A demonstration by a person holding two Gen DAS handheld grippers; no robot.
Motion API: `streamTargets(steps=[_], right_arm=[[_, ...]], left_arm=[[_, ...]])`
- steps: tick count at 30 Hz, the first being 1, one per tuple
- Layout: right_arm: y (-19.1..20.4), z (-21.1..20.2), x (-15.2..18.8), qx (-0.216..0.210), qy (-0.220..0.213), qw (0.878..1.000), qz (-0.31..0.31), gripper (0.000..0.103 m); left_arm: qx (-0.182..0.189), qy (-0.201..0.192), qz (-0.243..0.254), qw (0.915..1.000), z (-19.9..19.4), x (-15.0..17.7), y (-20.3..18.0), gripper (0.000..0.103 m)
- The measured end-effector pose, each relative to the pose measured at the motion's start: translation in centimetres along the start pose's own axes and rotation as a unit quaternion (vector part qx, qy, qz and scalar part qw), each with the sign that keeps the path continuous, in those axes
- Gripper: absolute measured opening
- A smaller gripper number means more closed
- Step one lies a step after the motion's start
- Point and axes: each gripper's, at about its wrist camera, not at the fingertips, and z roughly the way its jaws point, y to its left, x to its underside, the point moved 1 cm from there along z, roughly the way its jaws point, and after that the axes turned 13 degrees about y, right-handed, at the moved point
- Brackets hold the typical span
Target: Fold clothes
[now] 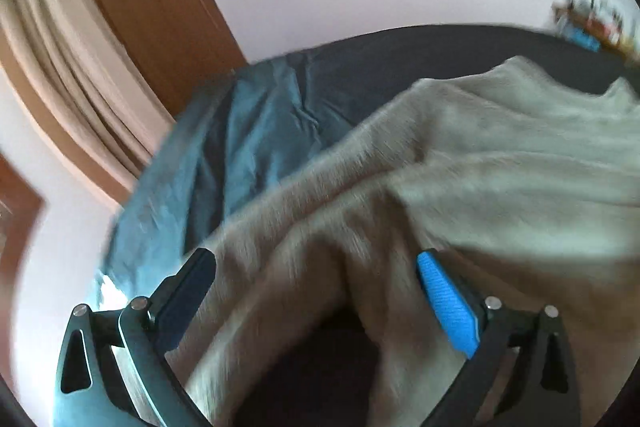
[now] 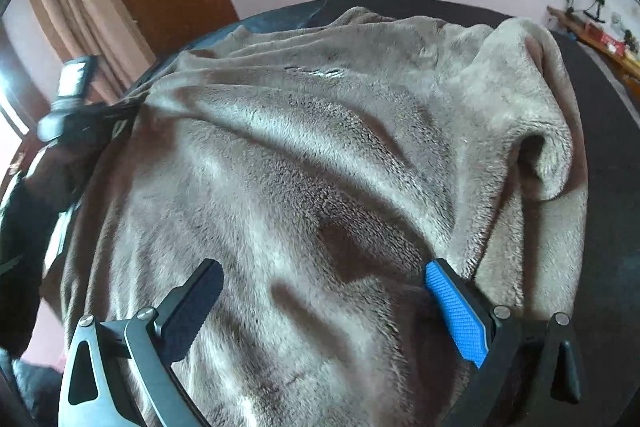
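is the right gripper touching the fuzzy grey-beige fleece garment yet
Cannot tell. In the right wrist view the right gripper is open over the fuzzy grey-beige fleece garment, showing neither contact nor gap.

text: we find none we can read | fleece garment [image 2: 320, 155]: we see a small pale mark [image 2: 316, 71] near its far edge, too small and smeared to make out | left wrist view: motion-blurred, we read no lettering, label, brand or number there
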Motion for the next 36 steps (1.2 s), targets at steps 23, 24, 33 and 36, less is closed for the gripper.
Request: streamTargets(steps=[23,24,33,36], right_arm=[[3.0,0.3,0.5,-0.059,-0.007,0.998,-0.021,0.102],[2.8,0.3,0.4,-0.066,-0.008,0.998,-0.018,0.102],[3.3,-0.1,1.0,-0.117,0.011,0.992,-0.040,0.102],[2.5,-0.8,0.5,-0.131,0.014,0.991,-0.030,0.102]], left_arm=[[0.105,0.040,0.035,0.9930,-4.6,15.9,0.4,0.103],[0.093,0.035,0.042,0.9942,-4.9,16.2,0.5,0.103],[0.032,0.048,0.094,0.9939,-4.2,14.4,1.4,0.103],[0.023,0.035,0.109,0.9931,-5.6,12.5,0.9,0.103]])
